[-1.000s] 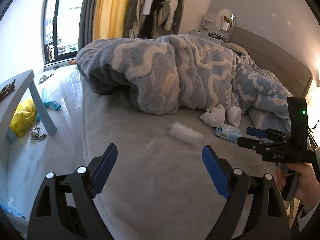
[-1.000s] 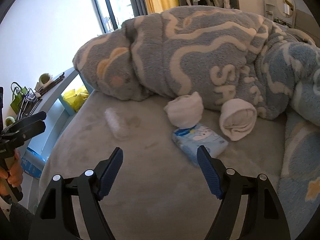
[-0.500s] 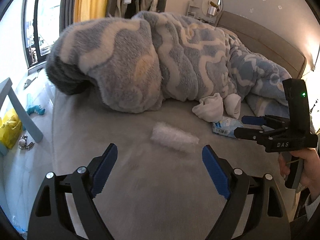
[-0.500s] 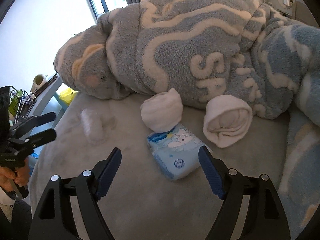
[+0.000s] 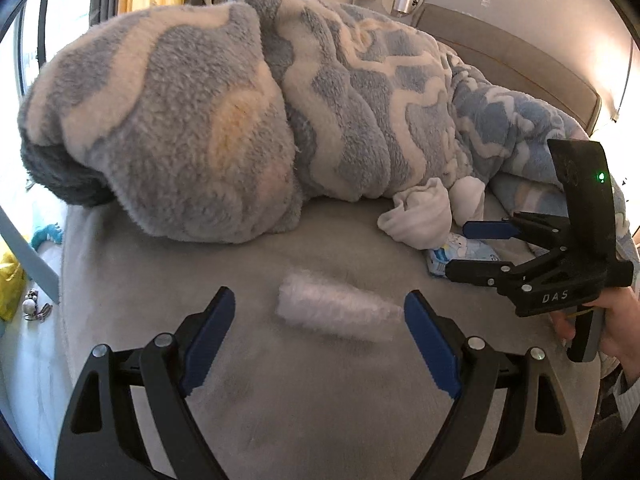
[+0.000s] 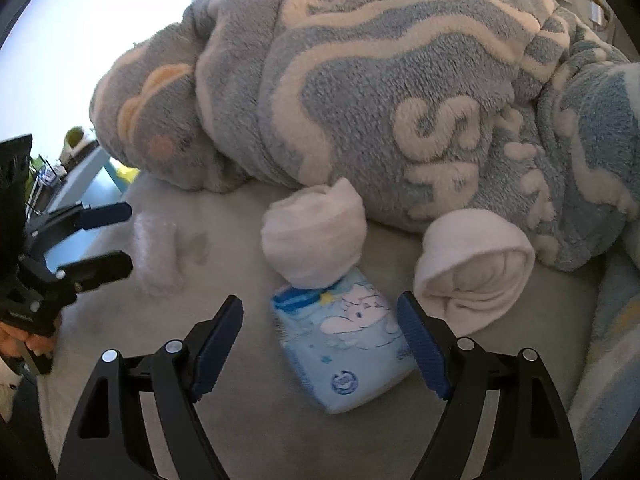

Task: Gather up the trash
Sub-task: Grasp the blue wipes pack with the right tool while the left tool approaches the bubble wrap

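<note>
A crumpled white plastic wrap (image 5: 332, 310) lies on the grey bed sheet (image 5: 280, 400). My left gripper (image 5: 319, 312) hangs open just short of it, with the wrap framed between the blue pads and untouched. A pale blue tissue pack (image 6: 344, 344) lies flat on the sheet, its far end under a rolled white sock (image 6: 316, 240). My right gripper (image 6: 320, 308) is open around the pack's near part, its pads apart from it. Each gripper shows in the other view: the right gripper (image 5: 458, 249) by the pack (image 5: 460, 254), the left gripper (image 6: 129, 237) by the wrap (image 6: 156, 252).
A bulky blue and cream fleece blanket (image 6: 360, 80) fills the bed behind the items. A second rolled sock (image 6: 472, 272) lies right of the pack. Left of the bed stand a blue table leg (image 5: 28, 256), a yellow bag (image 5: 10, 284) and keys (image 5: 34, 308) on the floor.
Both grippers have come forward and down toward the bed. The wrap now sits between the left pads and the tissue pack between the right pads, both larger in view.
</note>
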Demonstrator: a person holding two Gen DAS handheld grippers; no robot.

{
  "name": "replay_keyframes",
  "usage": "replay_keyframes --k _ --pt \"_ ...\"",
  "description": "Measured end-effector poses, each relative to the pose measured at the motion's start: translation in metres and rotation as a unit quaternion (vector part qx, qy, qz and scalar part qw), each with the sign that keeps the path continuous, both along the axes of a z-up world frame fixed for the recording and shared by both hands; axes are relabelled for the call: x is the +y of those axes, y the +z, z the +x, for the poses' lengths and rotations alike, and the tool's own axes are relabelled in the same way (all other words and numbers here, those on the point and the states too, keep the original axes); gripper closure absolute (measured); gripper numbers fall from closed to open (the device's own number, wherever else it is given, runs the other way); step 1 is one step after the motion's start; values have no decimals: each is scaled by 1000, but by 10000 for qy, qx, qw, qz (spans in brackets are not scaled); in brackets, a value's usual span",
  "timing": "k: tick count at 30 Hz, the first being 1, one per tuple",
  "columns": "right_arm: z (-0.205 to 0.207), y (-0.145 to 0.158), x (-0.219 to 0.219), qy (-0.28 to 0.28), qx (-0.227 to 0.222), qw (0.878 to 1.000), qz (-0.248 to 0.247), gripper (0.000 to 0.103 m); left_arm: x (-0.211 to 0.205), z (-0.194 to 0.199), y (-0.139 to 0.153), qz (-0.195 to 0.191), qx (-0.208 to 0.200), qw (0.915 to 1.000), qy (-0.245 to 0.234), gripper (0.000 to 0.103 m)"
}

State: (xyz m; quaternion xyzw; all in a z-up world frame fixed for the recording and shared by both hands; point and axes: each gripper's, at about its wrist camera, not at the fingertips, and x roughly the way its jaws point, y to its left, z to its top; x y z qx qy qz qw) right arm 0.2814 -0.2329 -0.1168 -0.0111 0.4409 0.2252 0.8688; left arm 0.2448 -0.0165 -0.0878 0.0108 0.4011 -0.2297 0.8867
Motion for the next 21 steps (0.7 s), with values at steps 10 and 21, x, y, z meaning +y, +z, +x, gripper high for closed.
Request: replay_keyframes --k 10,21 --pt "1 -15 3 137 134 9995 -251 20 -16 13 -11 139 77 9999 -59 15" --pt "-3 -12 16 139 172 9991 -364 37 -32 17 -21 364 107 9992 -135 25"
